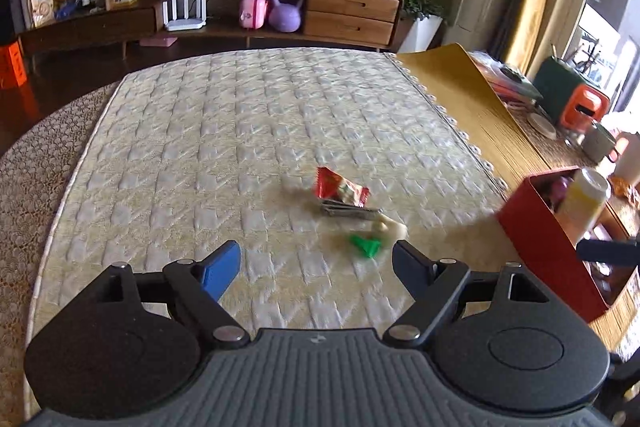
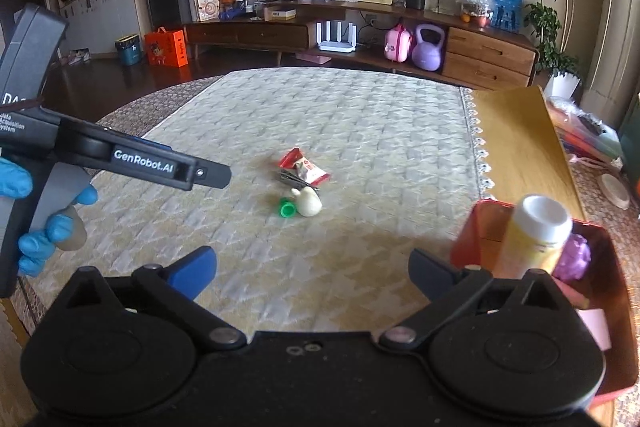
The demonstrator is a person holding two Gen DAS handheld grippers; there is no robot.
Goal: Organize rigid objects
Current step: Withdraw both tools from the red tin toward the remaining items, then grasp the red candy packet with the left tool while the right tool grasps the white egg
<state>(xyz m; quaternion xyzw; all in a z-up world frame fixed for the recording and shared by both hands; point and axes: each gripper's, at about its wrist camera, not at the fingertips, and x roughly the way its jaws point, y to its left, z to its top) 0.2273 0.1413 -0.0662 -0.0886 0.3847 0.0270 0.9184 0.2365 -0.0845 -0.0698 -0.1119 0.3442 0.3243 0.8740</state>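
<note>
A small heap lies on the quilted cloth: a red snack packet (image 1: 340, 187) (image 2: 305, 167), a metal nail clipper (image 1: 348, 212) (image 2: 297, 182), a cream figurine (image 1: 394, 228) (image 2: 307, 203) and a green cap (image 1: 366, 247) (image 2: 287, 210). My left gripper (image 1: 316, 265) is open and empty, just short of the green cap. My right gripper (image 2: 312, 273) is open and empty, nearer the table's front. A red box (image 1: 548, 247) (image 2: 472, 239) at the right holds a yellow bottle (image 1: 582, 201) (image 2: 536, 239) and a purple object (image 2: 576, 259).
The left gripper's body (image 2: 120, 163) and a blue-gloved hand (image 2: 36, 243) show at the left of the right wrist view. A wooden mat (image 1: 460, 99) lies right of the cloth, with cups and an orange-green container (image 1: 576, 103) beyond. A sideboard (image 1: 280, 11) stands behind.
</note>
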